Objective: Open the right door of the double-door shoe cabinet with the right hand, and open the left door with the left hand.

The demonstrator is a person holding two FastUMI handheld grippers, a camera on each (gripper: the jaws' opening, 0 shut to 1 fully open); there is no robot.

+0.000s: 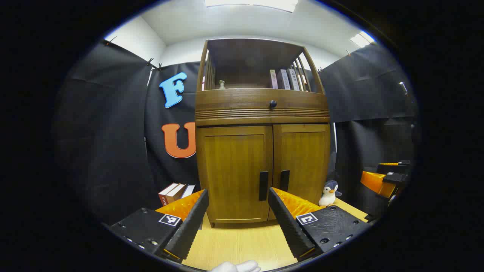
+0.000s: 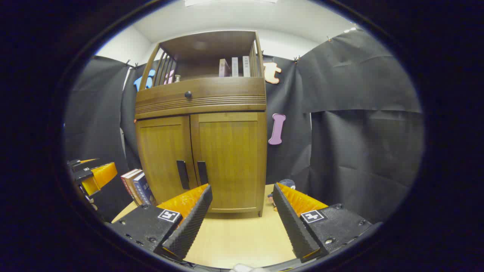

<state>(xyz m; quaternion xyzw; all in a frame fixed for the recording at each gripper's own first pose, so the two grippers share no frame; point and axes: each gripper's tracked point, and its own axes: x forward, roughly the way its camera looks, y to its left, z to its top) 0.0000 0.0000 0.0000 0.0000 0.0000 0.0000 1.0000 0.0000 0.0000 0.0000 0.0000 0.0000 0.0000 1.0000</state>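
Note:
The wooden shoe cabinet (image 1: pixel 261 151) stands on a light tabletop with both doors closed. Its left door (image 1: pixel 234 170) carries a black vertical handle (image 1: pixel 263 186); the right door (image 1: pixel 302 162) has its own handle (image 1: pixel 284 180). In the right gripper view the cabinet (image 2: pixel 204 151) shows the left handle (image 2: pixel 182 174) and the right handle (image 2: pixel 202 173) side by side. My left gripper (image 1: pixel 238 196) is open, short of the doors, with nothing between its fingers. My right gripper (image 2: pixel 242 192) is open too, in front of the right door (image 2: pixel 230 158). The right gripper (image 1: pixel 383 177) also appears far right in the left gripper view.
Books (image 1: pixel 174 192) lean left of the cabinet, and a penguin plush (image 1: pixel 329 193) sits at its right. An open upper shelf holds more books (image 1: pixel 283 79); a drawer knob (image 1: pixel 273 103) sits below it. Black cloth walls surround the table (image 1: pixel 242 241).

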